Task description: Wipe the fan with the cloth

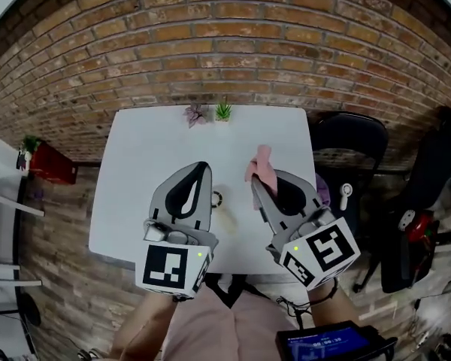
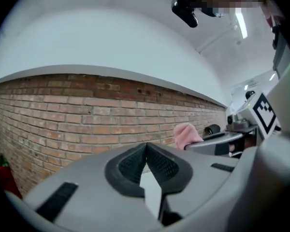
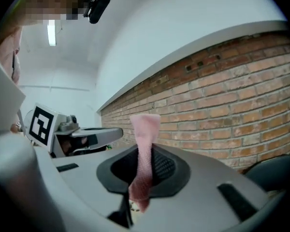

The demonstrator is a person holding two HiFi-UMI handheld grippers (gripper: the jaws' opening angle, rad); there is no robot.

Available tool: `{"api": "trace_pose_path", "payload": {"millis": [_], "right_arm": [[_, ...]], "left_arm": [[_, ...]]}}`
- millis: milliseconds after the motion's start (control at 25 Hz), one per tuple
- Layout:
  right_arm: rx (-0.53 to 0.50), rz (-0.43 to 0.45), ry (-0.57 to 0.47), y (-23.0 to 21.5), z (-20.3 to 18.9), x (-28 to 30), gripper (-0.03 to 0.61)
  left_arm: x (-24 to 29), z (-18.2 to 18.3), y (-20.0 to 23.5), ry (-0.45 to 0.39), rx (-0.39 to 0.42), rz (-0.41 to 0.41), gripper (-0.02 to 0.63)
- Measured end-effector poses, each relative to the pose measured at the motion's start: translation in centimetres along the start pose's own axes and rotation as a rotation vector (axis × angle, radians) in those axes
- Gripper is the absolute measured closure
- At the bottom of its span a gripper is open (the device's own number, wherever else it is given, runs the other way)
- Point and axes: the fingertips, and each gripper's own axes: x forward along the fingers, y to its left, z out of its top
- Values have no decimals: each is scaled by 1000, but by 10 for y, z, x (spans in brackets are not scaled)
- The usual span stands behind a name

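Note:
My right gripper (image 1: 255,182) is held up over the white table (image 1: 135,201), shut on a pink cloth (image 1: 261,161). In the right gripper view the cloth (image 3: 145,129) stands up in a strip from between the closed pads of that gripper (image 3: 144,154). My left gripper (image 1: 203,167) hovers beside it, shut with nothing in it; its pads (image 2: 135,164) meet at the tips. From the left gripper view the cloth (image 2: 186,134) shows to the right. A small white object with a round head (image 1: 346,193), possibly a hand fan, lies off the table's right edge.
Two small potted plants (image 1: 195,115) (image 1: 223,111) stand at the table's far edge, and a small ring-shaped item (image 1: 216,198) lies mid-table. A black chair (image 1: 353,138) is at the right, a red box (image 1: 52,164) at the left. A brick wall lies ahead.

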Motion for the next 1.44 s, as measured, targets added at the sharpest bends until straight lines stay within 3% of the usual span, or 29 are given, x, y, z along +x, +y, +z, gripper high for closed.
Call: {"api": "trace_pose_path", "payload": {"millis": [200,480,600,1440], "right_arm": [[-70,-82,-46,5,20,-6,540],[-75,-98,-52,6,21,-10,548],[-75,-98,-63,7,24,-10,548],[-80,-89,-69,13,21,-15,546]], "left_arm": [[-7,20,4,-54,-5,76,603],[-13,37,-1,-100,35,93,603],[-14,43,-4,-110,9,104,603],[-19,40,-15,-95,21,101,603]]}}
